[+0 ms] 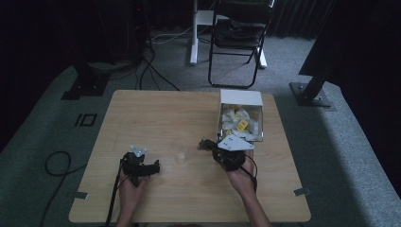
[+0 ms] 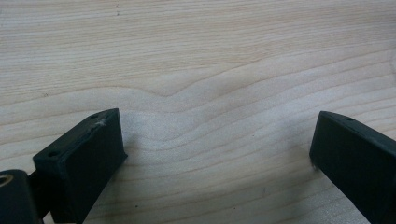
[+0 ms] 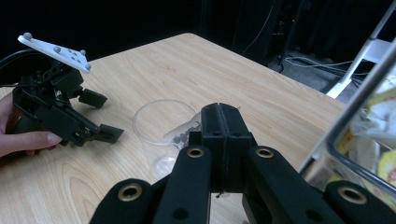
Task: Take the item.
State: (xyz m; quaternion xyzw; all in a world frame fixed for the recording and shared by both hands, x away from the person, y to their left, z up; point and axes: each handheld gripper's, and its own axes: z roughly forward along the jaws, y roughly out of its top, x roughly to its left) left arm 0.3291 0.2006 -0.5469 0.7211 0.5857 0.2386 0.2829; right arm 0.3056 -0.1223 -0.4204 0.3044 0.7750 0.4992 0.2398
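Observation:
A clear plastic cup [image 1: 178,155] stands upright near the middle of the wooden table [image 1: 156,113]. My right gripper [image 1: 204,144] sits just right of it, jaws shut. In the right gripper view the gripper [image 3: 222,109] pinches a small translucent packet with dark bits [image 3: 183,133] at its tips, held at the cup [image 3: 156,154] rim; the pinch itself is hidden behind the jaws. My left gripper [image 1: 155,165] rests left of the cup. Over bare wood, the gripper [image 2: 217,126] stands open with nothing between its fingers.
A clear box with a white lid [image 1: 241,97] stands at the table's right side, holding several white and yellow sachets [image 1: 239,124]; its wall [image 3: 355,121] is close beside my right gripper. A folding chair [image 1: 236,33] stands beyond the far edge.

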